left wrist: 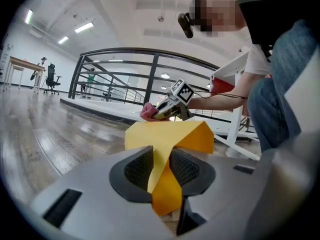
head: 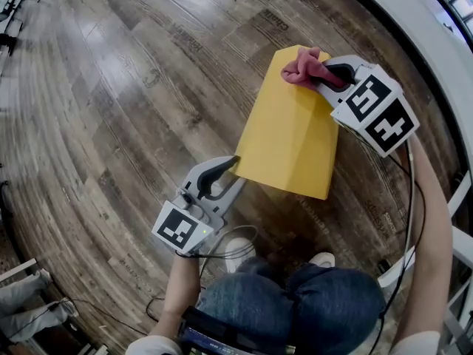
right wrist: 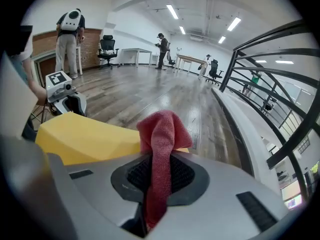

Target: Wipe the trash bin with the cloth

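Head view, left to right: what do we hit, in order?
Left gripper → yellow trash bin → right gripper. The pink cloth overlaps the bin's far end, so it is left out of the order.

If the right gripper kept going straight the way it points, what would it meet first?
Probably the yellow trash bin, at its far end: the red cloth held by the right gripper would press onto it. Depth is unclear.

Head view overhead, gripper views low, opposed, sharing trash bin (head: 292, 132)
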`<state>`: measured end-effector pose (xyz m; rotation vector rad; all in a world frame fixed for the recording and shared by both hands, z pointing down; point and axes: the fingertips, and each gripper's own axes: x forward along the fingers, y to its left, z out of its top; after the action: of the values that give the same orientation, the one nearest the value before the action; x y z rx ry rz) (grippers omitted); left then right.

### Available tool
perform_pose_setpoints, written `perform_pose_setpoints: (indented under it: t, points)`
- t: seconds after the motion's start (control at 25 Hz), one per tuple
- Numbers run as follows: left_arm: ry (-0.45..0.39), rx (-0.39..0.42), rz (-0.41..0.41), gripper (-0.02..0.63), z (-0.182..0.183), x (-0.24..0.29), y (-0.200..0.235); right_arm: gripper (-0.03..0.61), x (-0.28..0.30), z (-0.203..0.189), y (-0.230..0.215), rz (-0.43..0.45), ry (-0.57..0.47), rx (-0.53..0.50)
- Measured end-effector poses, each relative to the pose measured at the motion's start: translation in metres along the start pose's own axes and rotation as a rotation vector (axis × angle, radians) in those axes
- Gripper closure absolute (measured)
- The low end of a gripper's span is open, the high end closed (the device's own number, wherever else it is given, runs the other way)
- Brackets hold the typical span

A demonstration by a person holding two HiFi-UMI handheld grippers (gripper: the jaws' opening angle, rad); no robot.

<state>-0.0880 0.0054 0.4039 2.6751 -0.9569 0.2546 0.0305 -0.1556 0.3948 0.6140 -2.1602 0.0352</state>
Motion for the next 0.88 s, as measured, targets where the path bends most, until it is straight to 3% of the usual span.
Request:
perform_pose_setpoints:
  t: [0.4, 0.52, 0.6, 0.72, 0.88]
  points:
    - [-0.007, -0.013, 0.003, 0.514, -0.001, -0.001, 0.005, 0.528, 0.022, -0.008, -0.049, -0.109, 0.041, 0.039]
    - [-0.020, -0.041, 0.017, 0.514, -0.001, -0.002, 0.009, 0.528, 0.005, 0.004, -0.040, -0.084, -0.028, 0.065]
    - [-0.027, -0.053, 0.019, 0.514, 0.000, -0.002, 0.011, 0.528, -0.024, 0.019, -0.017, -0.041, -0.102, 0.015]
    - [-0.034, -0.059, 0.022, 0.514, 0.002, -0.003, 0.013, 0.528, -0.066, 0.031, 0.048, 0.057, -0.116, -0.186]
    - [-0.034, -0.059, 0.025, 0.514, 0.000, -0.003, 0.014, 0.528, -0.095, 0.027, 0.137, 0.196, -0.145, -0.160]
